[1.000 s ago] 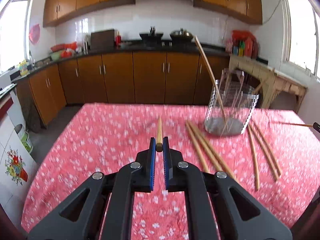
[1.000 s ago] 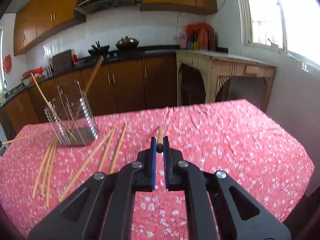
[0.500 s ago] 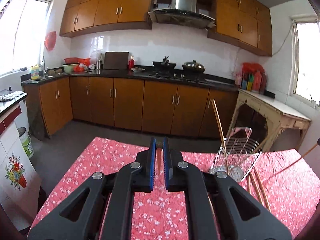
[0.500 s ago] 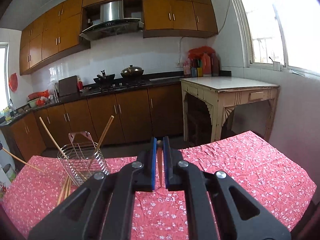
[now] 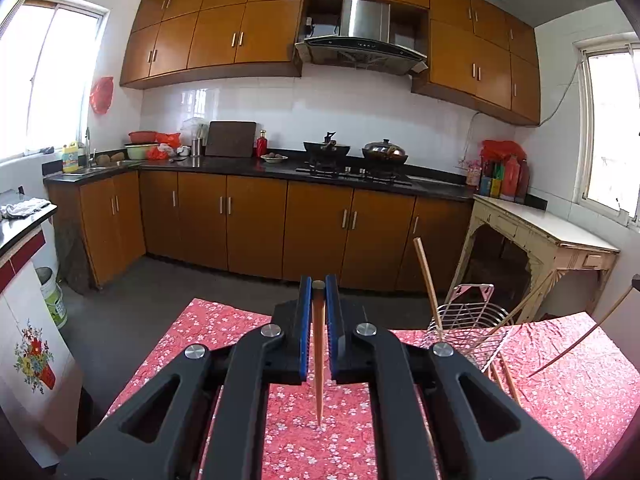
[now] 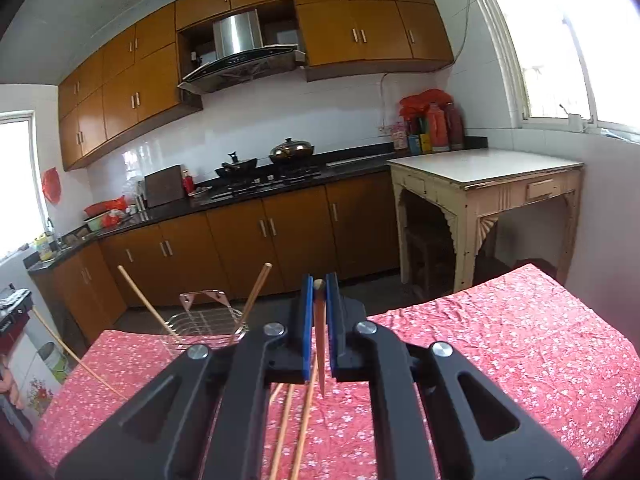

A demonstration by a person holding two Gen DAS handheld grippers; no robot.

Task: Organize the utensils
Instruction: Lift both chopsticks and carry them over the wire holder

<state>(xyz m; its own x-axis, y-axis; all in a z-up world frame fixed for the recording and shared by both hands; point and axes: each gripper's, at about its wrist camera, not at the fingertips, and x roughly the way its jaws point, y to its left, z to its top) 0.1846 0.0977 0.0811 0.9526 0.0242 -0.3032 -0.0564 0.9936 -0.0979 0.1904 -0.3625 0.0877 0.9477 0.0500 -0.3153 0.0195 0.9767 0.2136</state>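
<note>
The bench [image 5: 580, 380] in its red floral cloth carries a wire utensil basket [image 5: 464, 328] with chopsticks leaning in it. It sits right of the left gripper [image 5: 319, 312] and left of the right gripper [image 6: 319, 312]. Each gripper's fingers are clamped on one chopstick [image 5: 318, 360], tip hanging down, and loose chopsticks [image 6: 296, 432] lie beneath.

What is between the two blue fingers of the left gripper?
A wooden chopstick is clamped between the fingers of the left gripper, its tip hanging down over the red tablecloth. The left wrist view shows it.
</note>
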